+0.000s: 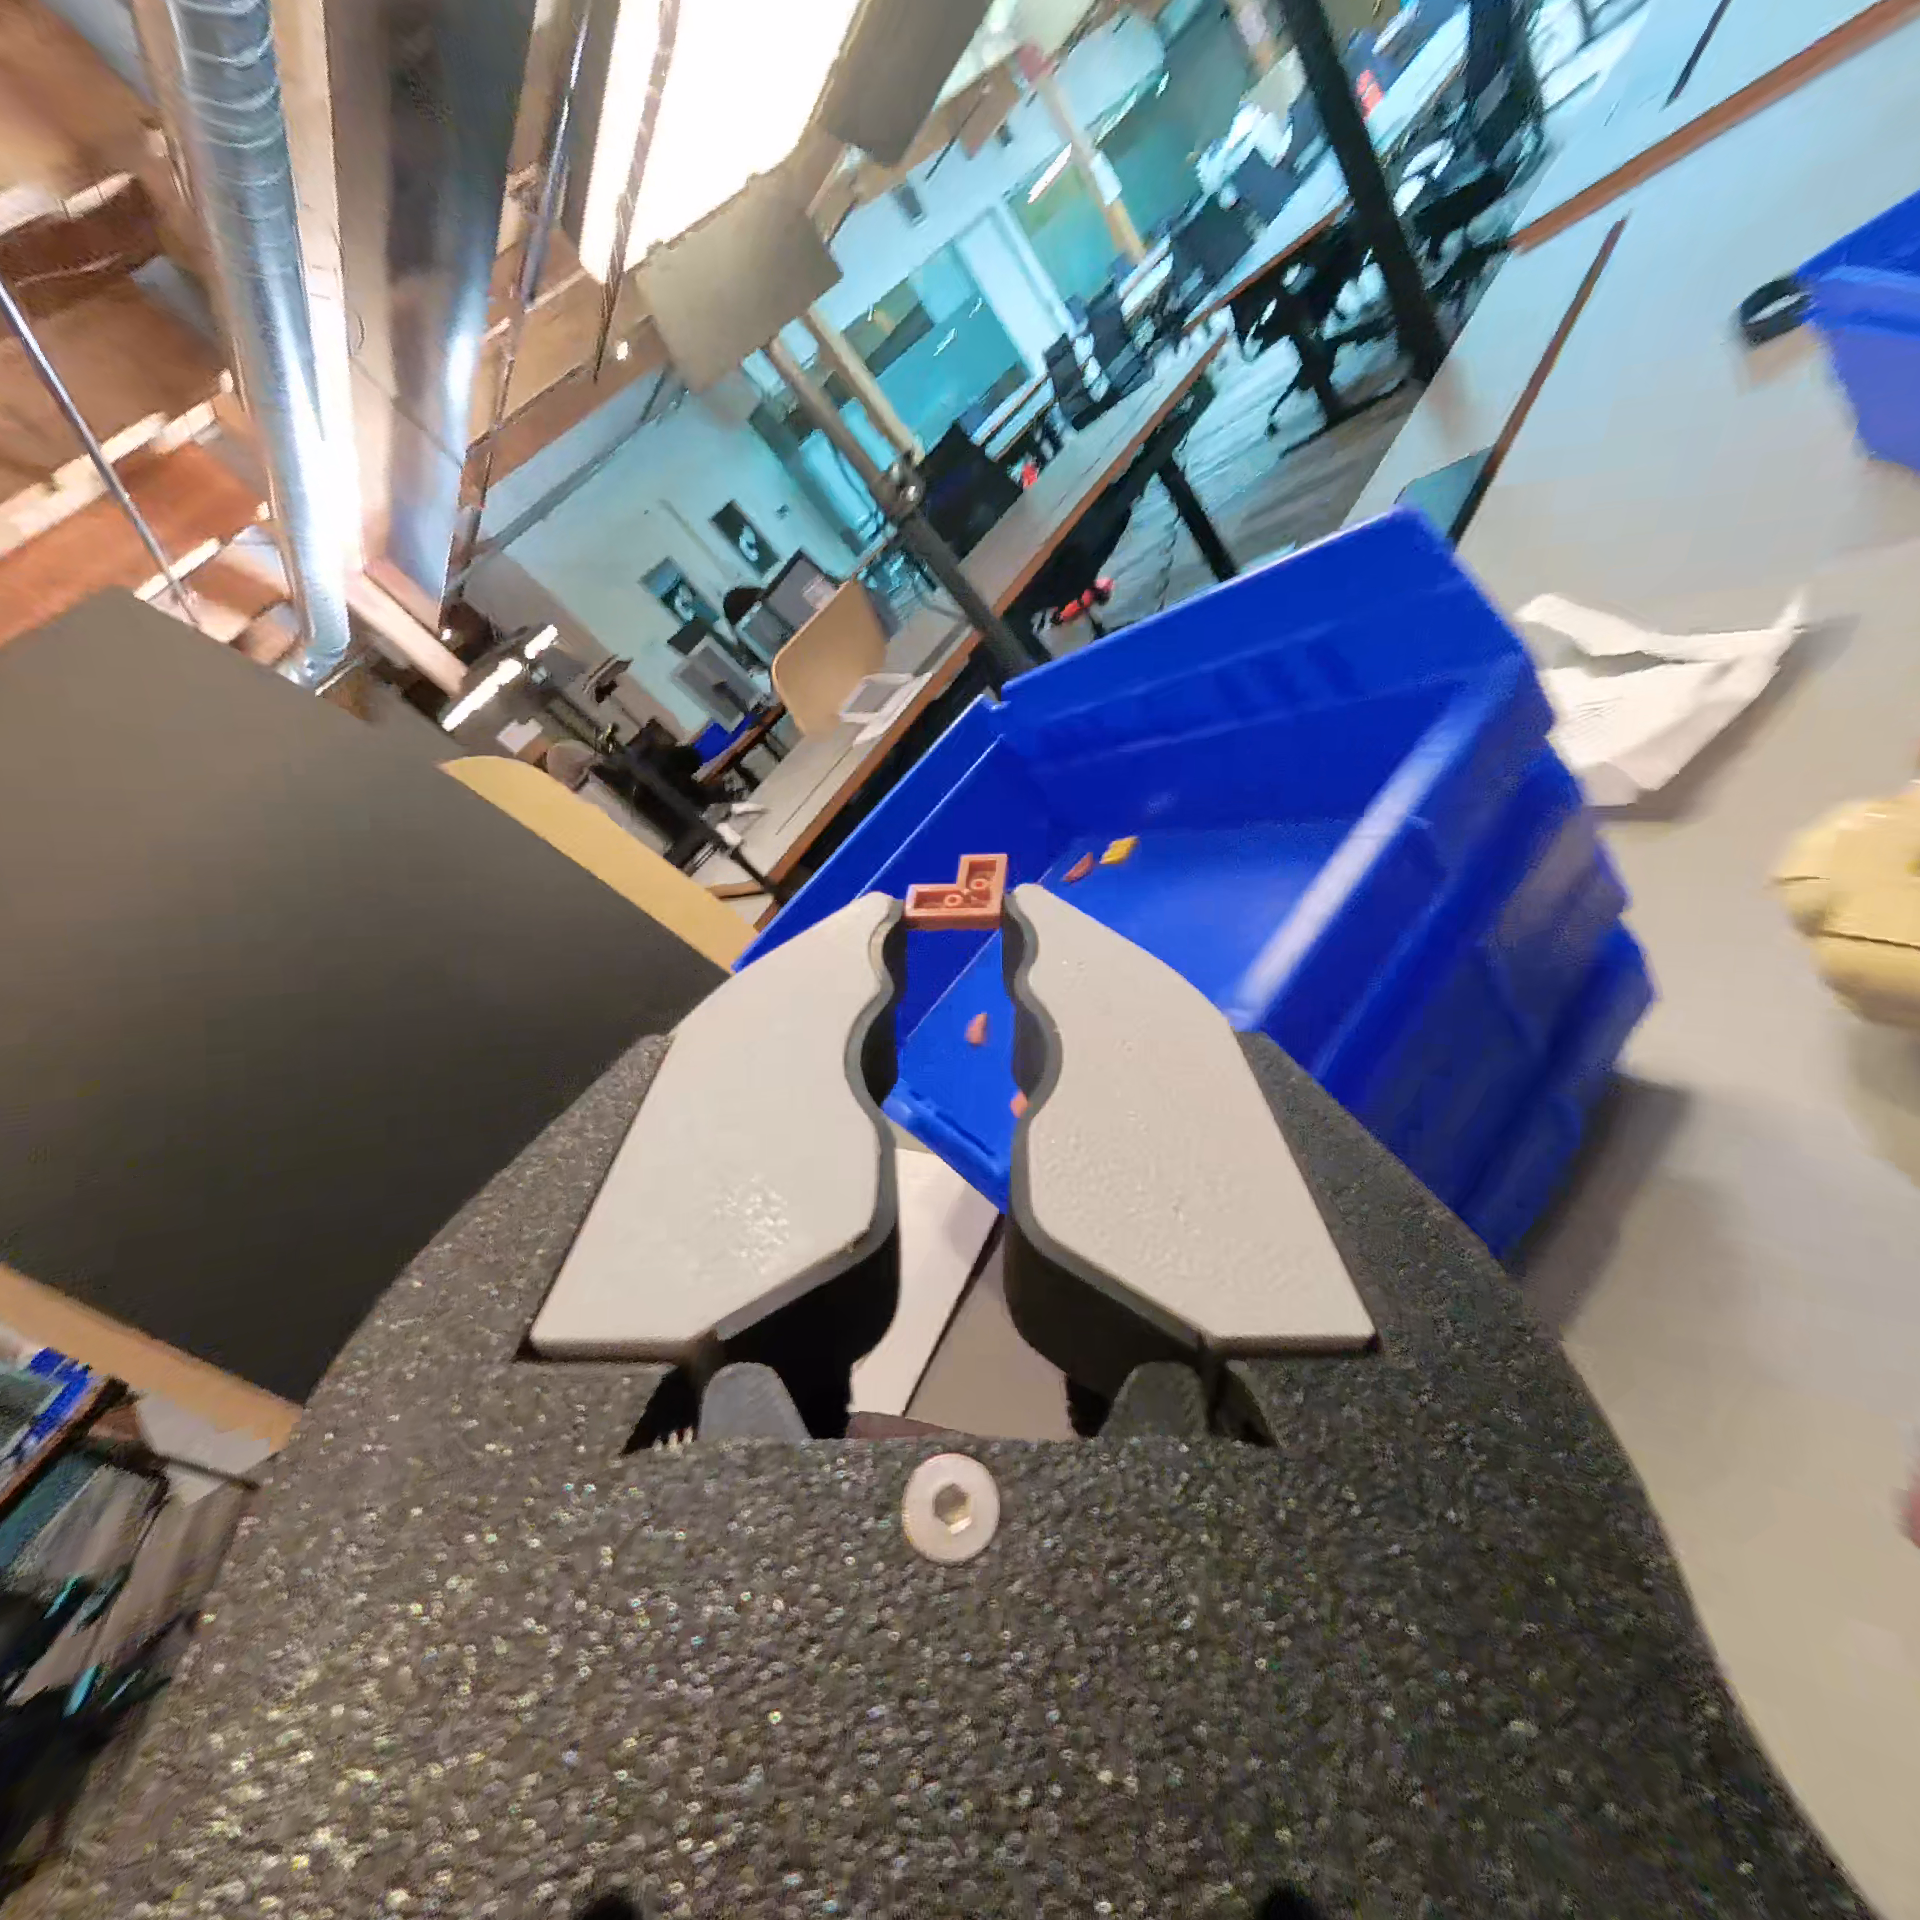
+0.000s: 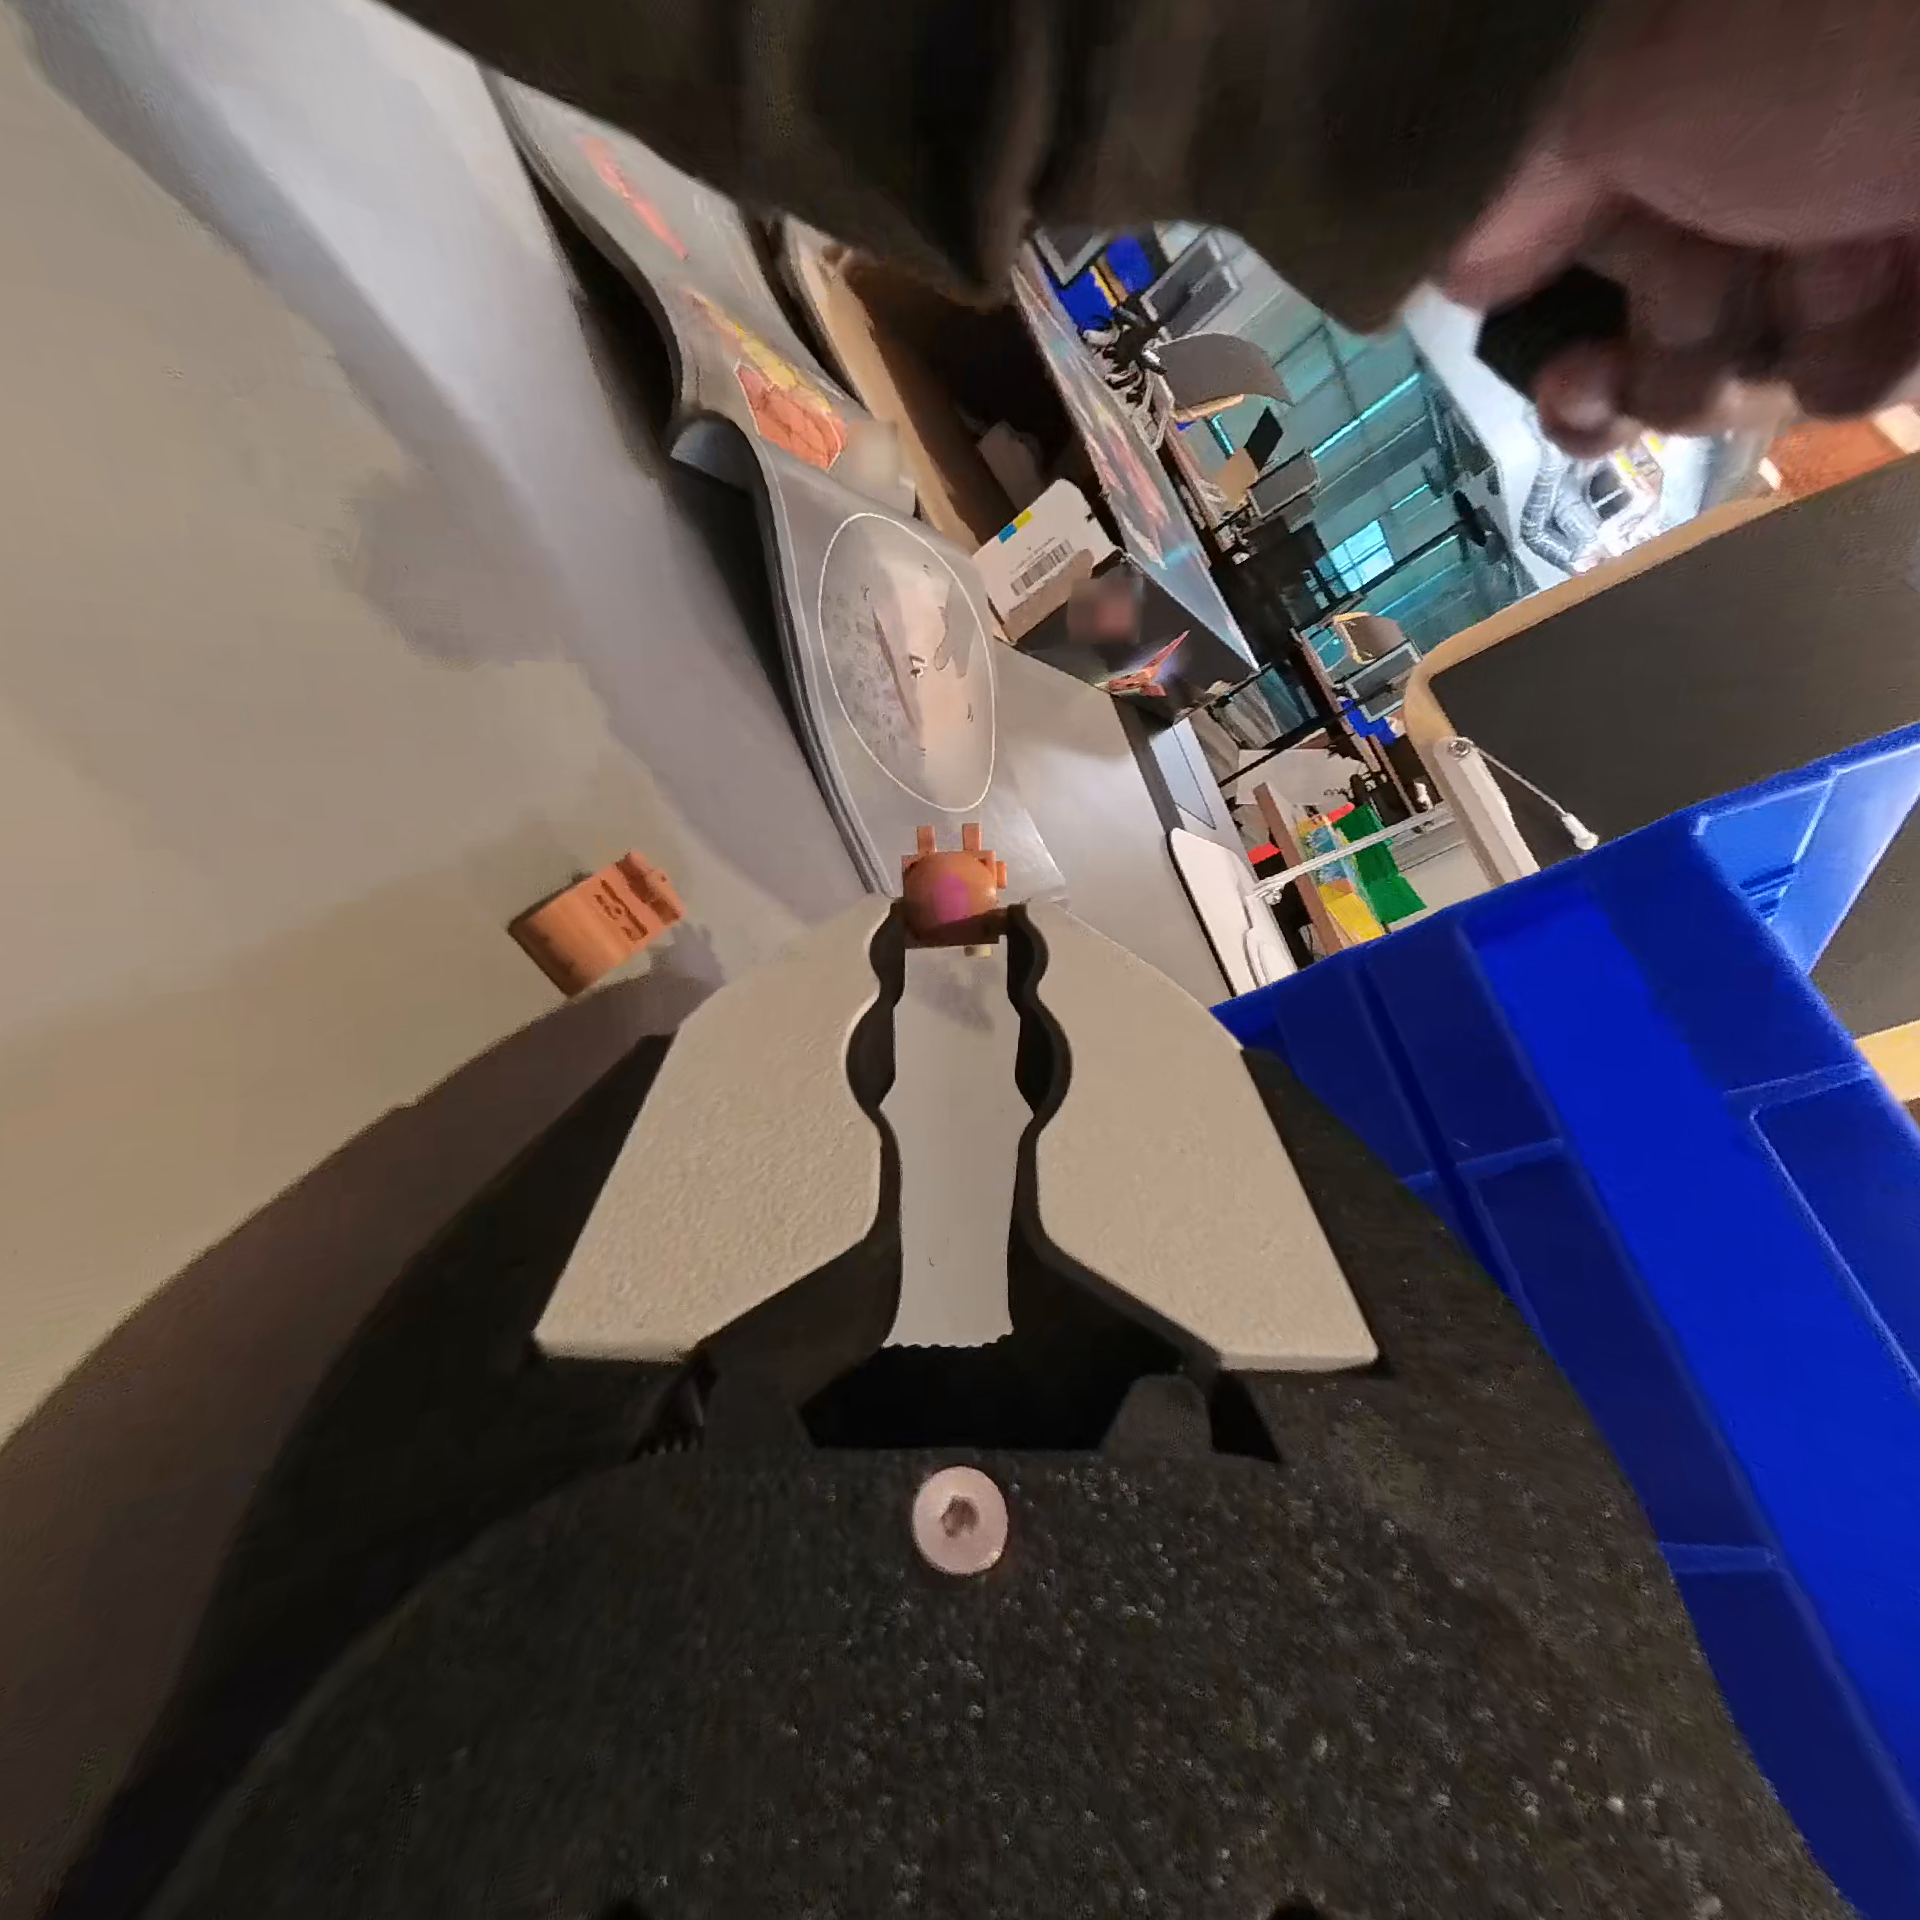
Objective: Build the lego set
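L-shaped brown plate (image 1: 961, 896) pinched at the left gripper (image 1: 954, 914) tips, long arm crosswise, short arm toward 12 o'clock, above the blue bin (image 1: 1351, 831). Right gripper (image 2: 954, 920) jaws closed on a small orange sub-assembly (image 2: 948, 891); 1 orange block (image 2: 597, 920) on the tabletop (image 2: 208, 623) at 9 o'clock. Mating needs both tips converging.

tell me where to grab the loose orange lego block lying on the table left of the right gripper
Grip the orange block across its two long flat side faces, coming from above. It lies on its side on the grey table with open space around it. The right gripper already holds a small assembly, so that would have to be put down first.
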